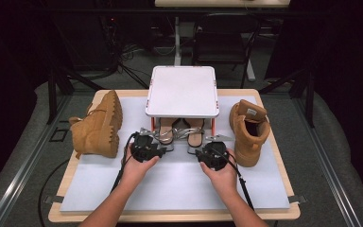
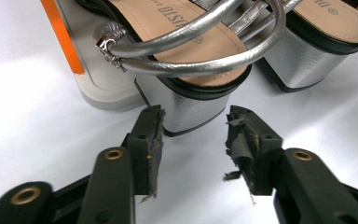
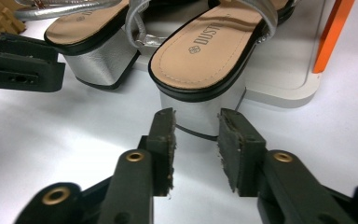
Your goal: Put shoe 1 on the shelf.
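Two silver sandals (image 1: 182, 132) lie just ahead of both parted grippers (image 1: 149, 147).

The high view looks forward and down over the whole surface (image 1: 179, 189). Both gripper views sit low and close, facing far, sharing the silver sandals (image 2: 200, 60).

Two silver sandals (image 1: 166, 131) (image 1: 195, 132) sit at frame center under one white stand (image 1: 182, 91). Two tan boots (image 1: 97, 126) (image 1: 249, 130) flank them, one at left, one at right. Two tongs (image 1: 161, 143) (image 1: 203, 145) point in from below.
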